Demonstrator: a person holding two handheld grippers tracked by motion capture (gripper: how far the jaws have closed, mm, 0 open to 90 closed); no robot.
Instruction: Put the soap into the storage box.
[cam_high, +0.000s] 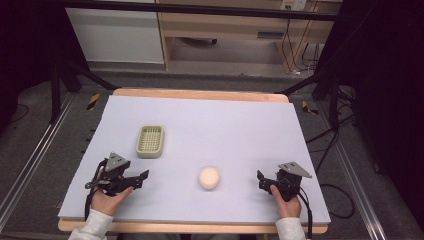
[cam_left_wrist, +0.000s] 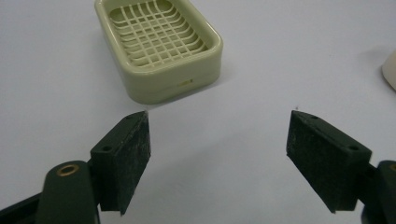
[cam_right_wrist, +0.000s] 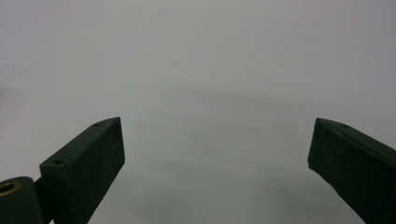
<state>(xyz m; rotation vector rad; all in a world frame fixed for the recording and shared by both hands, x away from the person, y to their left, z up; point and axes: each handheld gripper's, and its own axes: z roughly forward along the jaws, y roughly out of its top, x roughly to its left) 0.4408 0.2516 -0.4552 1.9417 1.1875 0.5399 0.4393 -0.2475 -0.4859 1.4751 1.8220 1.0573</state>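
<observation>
A cream oval bar of soap (cam_high: 209, 177) lies on the pale table mat (cam_high: 235, 130), near the front middle. A pale green soap dish (cam_high: 150, 140) with a grid insert sits to its back left; in the left gripper view the soap dish (cam_left_wrist: 159, 44) lies just beyond the jaws, and the soap's edge (cam_left_wrist: 390, 70) shows at the far right. My left gripper (cam_high: 139, 180) rests at the front left, open and empty (cam_left_wrist: 219, 154). My right gripper (cam_high: 261, 180) rests at the front right, open, with bare mat between its jaws (cam_right_wrist: 217, 163).
The mat covers a wooden table whose front edge (cam_high: 200, 228) runs close to the hands. Black frame legs and cables (cam_high: 325, 145) stand on the floor to the right, and a wooden shelf unit (cam_high: 225, 30) stands behind the table.
</observation>
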